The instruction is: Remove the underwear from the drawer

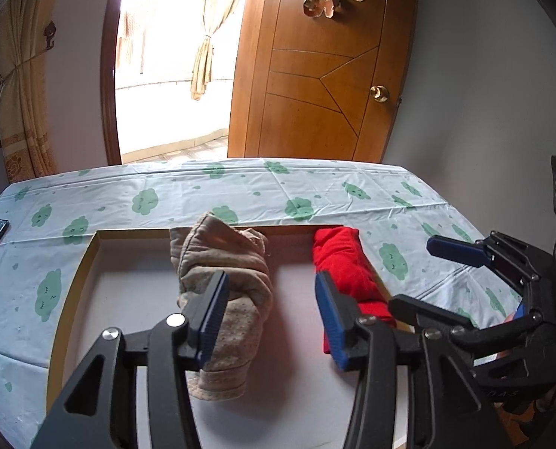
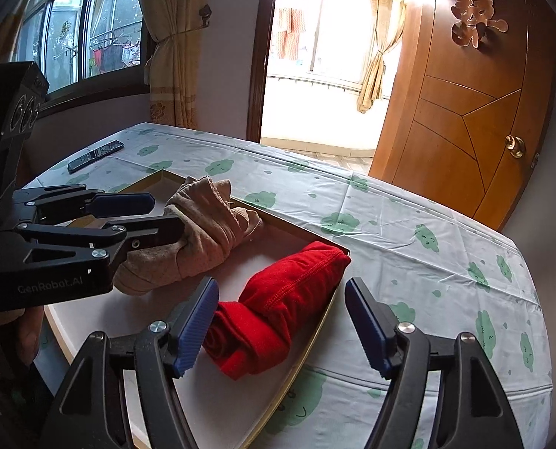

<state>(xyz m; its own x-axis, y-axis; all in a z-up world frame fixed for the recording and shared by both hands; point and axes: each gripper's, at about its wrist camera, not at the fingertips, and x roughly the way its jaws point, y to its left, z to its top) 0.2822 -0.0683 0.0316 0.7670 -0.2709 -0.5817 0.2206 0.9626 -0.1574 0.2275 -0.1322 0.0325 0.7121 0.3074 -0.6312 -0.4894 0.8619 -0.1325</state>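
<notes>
Two rolled pieces of underwear lie in the shallow drawer on your tabletop: beige underwear toward 10 o'clock of the tray floor, red underwear along its 3 o'clock wall. Your left gripper has its jaws apart; the left pad lies against the beige roll's side, the right pad stands clear of it, so nothing is clamped. Your right gripper has its jaws spread wide around the near end of the red roll, the left pad just beside the cloth, the right pad well clear over the drawer rim. Phone at 10 o'clock on the tabletop, well apart from the drawer.
</notes>
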